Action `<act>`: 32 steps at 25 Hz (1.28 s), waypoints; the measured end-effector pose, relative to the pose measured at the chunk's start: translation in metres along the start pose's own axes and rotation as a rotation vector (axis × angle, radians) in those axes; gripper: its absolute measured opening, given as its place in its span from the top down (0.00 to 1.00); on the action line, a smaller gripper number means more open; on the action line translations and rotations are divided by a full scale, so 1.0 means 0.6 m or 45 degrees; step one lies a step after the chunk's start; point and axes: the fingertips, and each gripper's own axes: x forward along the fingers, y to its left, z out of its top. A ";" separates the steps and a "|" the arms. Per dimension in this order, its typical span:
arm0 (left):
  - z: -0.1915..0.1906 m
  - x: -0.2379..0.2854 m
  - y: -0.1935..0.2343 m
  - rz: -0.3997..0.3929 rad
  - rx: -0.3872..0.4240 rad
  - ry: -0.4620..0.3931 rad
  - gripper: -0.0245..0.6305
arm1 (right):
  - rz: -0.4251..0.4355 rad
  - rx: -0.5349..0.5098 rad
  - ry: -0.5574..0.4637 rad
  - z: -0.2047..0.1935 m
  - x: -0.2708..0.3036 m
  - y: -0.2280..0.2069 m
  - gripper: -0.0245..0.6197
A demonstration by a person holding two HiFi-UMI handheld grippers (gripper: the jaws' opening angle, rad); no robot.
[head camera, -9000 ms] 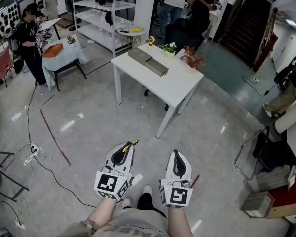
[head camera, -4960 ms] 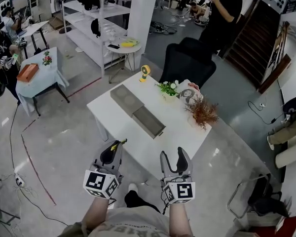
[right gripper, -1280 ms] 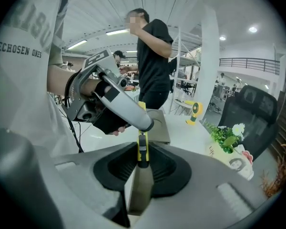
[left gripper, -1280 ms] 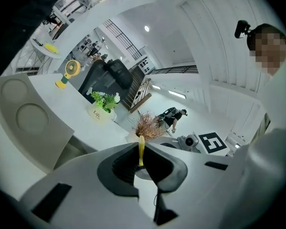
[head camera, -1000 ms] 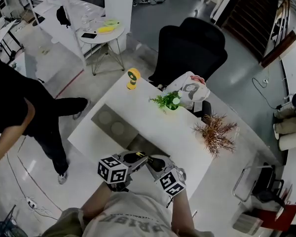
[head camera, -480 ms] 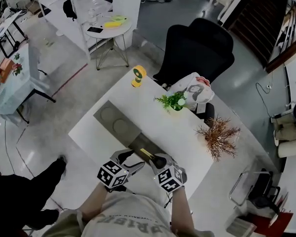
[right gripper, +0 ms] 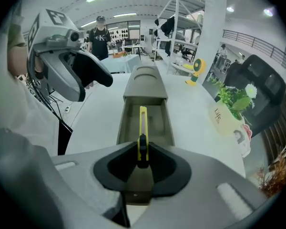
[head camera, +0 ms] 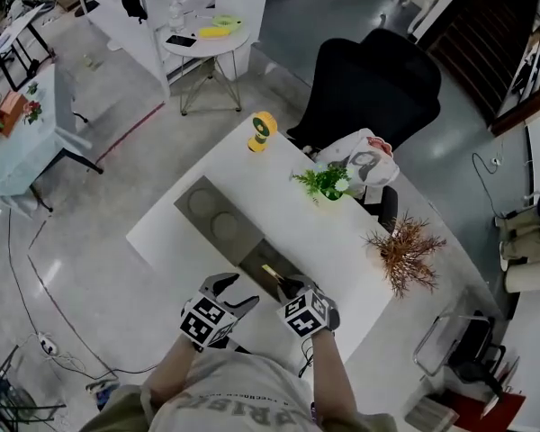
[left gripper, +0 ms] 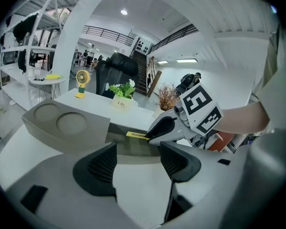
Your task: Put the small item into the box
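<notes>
Nearest you, your left tongs (head camera: pixel 232 292) hang low over the near edge of the white bench (head camera: pixel 342 241), just short of the box (head camera: pixel 211 219); their jaws have just been opening and now stand wide apart, with nothing between them but pale bench top, as the left gripper view shows (left gripper: pixel 138 159); close beside them on the right, your right tongs (head camera: pixel 283 286) tilt steeply down and are clamped on the small item, a slim yellow cutter (head camera: pixel 272 274); in the right gripper view the jaws (right gripper: pixel 142 162) pinch its dark near end and the yellow body (right gripper: pixel 143 128) runs straight ahead, on edge, over the open compartment of the box (right gripper: pixel 125 123); whether its far tip touches the compartment floor you cannot tell; from the left gripper view the cutter's tip (left gripper: pixel 135 135) juts out of the right tongs (left gripper: pixel 164 128) just above the box's open part; the box (left gripper: pixel 66 128) is long and grey, lying slantwise on the bench, its open compartment at your end and its far half covered, with two round recesses in the top; beyond it on the bench stand a small yellow fan (head camera: pixel 263 131), a potted green plant (head camera: pixel 326 184) and, off to the right, a brown dried sprig (head camera: pixel 405 250); behind the bench sits a black chair (head camera: pixel 378 88) with a pale printed bag (head camera: pixel 364 162) on it.
</notes>
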 end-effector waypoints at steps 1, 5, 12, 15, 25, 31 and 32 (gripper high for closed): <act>-0.004 0.001 0.001 0.002 -0.001 0.005 0.55 | 0.005 0.003 0.019 -0.004 0.006 0.000 0.85; -0.011 0.003 0.006 0.005 -0.020 0.005 0.55 | 0.017 0.017 0.091 -0.015 0.029 -0.003 0.85; -0.014 0.002 0.016 0.013 -0.048 -0.001 0.55 | 0.019 0.039 0.212 -0.036 0.054 -0.009 0.85; -0.018 0.004 0.017 0.019 -0.044 0.008 0.55 | 0.024 0.022 0.233 -0.039 0.062 -0.008 0.85; -0.024 0.007 0.021 0.015 -0.048 0.029 0.55 | 0.031 0.012 0.328 -0.045 0.080 -0.009 0.85; -0.029 0.007 0.026 0.020 -0.057 0.043 0.55 | 0.051 0.034 0.363 -0.050 0.083 -0.007 0.85; -0.029 0.007 0.028 0.021 -0.057 0.045 0.55 | 0.055 0.038 0.365 -0.050 0.083 -0.007 0.85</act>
